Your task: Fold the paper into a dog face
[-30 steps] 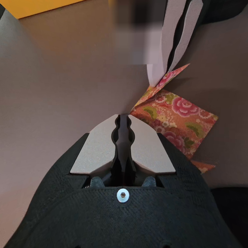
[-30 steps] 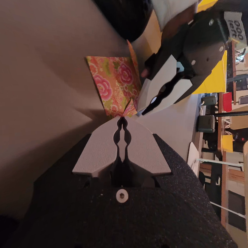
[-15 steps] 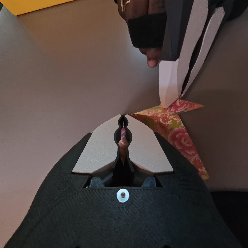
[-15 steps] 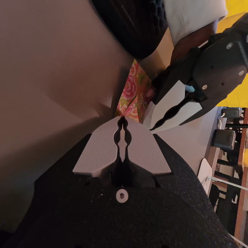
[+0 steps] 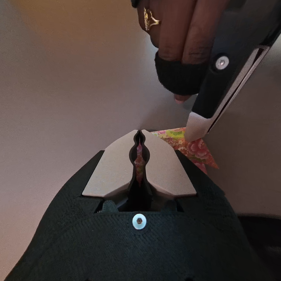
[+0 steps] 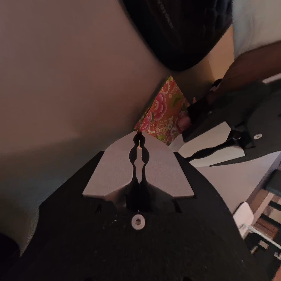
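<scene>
Paper point(image 5: 196, 149) on table point(image 5: 68, 91), right of left gripper point(image 5: 140, 131); right gripper point(image 5: 196, 135) on its far edge, hand point(image 5: 176, 45) behind.

The setting reads as a lab or office workroom. The work surface is a plain grey table point(image 6: 60, 76). Beyond its edge, in the right wrist view, stand blurred furniture legs and frames point(image 6: 267, 205), a white chair-like seat point(image 6: 243, 215) and dark equipment point(image 6: 261, 246) on the floor.
</scene>
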Motion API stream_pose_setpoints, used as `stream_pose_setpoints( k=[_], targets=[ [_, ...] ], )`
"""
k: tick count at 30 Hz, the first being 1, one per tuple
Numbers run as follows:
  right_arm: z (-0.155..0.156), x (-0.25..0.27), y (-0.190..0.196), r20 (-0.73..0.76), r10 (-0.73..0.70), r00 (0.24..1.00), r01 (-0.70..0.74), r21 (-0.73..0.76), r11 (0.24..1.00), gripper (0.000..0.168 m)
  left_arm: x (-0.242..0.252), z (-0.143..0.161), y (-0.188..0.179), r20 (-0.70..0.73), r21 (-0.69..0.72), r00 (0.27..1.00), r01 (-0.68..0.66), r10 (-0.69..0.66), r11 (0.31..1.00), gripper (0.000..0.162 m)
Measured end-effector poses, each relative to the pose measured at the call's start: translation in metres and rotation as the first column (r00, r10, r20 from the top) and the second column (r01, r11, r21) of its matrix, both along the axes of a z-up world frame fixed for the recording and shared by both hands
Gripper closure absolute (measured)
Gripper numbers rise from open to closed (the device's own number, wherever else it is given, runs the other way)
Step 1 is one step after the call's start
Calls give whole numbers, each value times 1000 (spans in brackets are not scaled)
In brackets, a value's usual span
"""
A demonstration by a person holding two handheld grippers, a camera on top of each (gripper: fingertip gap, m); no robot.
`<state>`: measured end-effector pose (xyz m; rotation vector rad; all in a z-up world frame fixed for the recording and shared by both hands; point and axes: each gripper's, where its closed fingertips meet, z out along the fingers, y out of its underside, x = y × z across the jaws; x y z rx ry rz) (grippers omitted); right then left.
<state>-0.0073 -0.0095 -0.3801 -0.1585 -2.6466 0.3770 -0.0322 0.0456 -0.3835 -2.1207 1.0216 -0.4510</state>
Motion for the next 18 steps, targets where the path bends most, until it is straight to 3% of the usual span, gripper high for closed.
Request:
stream_pose_setpoints(
  k=[12,18],
  targets=[
    [0,1,0,-29,20,999,-18,73,997,168,-2,0,2,44,-52,999,-27,29,998,156],
    [0,1,0,-33,14,999,-13,44,999,168,-5,20,6,269,-132,958,-64,97,989,146]
  ],
)
